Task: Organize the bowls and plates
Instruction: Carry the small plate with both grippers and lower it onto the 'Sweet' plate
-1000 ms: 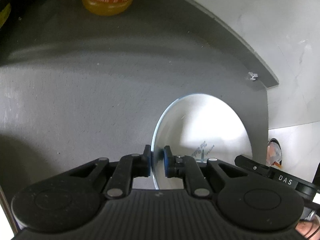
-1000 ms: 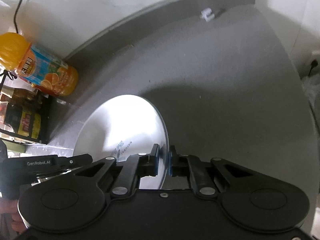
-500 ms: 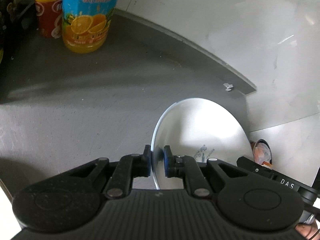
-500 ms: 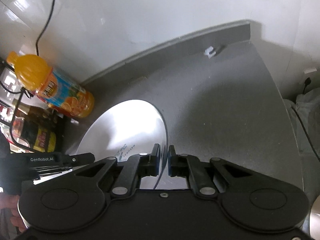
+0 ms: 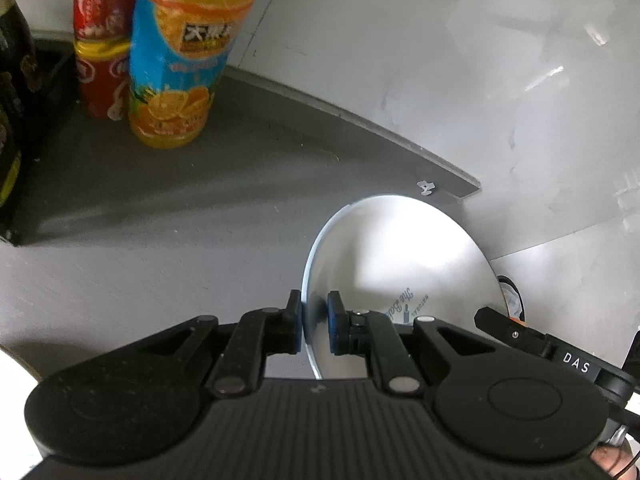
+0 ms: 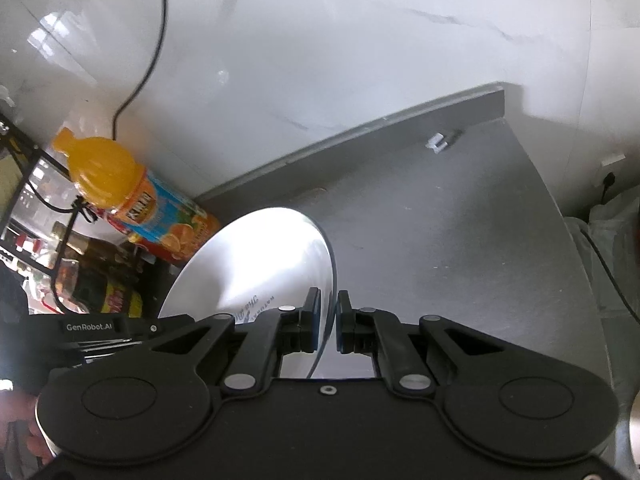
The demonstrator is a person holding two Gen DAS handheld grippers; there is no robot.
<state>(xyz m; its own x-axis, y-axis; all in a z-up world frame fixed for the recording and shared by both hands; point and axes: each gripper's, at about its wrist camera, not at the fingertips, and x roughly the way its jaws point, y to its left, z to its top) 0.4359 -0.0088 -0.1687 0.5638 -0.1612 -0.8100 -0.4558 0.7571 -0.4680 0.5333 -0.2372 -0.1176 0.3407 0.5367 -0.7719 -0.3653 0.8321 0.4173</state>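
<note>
I had each hand-held gripper, left (image 5: 314, 326) and right (image 6: 328, 322), clamped on the plate (image 5: 400, 264) rim. An orange juice bottle (image 5: 176, 68) and red can (image 5: 100, 40) stood ahead-left on the desk (image 5: 160, 240).

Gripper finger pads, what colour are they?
Blue pads on black fingers, clearest in the left wrist view.

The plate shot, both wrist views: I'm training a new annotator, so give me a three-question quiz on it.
1. True or false: both claws grip one plate at its rim.
2. Which drink stands nearest the plate in the left wrist view? A) cola can B) orange juice bottle C) milk carton
3. Fill in: the plate is held up on ____, above the grey counter.

Key: 1. True: the left claw and the right claw each pinch the rim, on opposite sides. 2. B. 3. edge.
</note>
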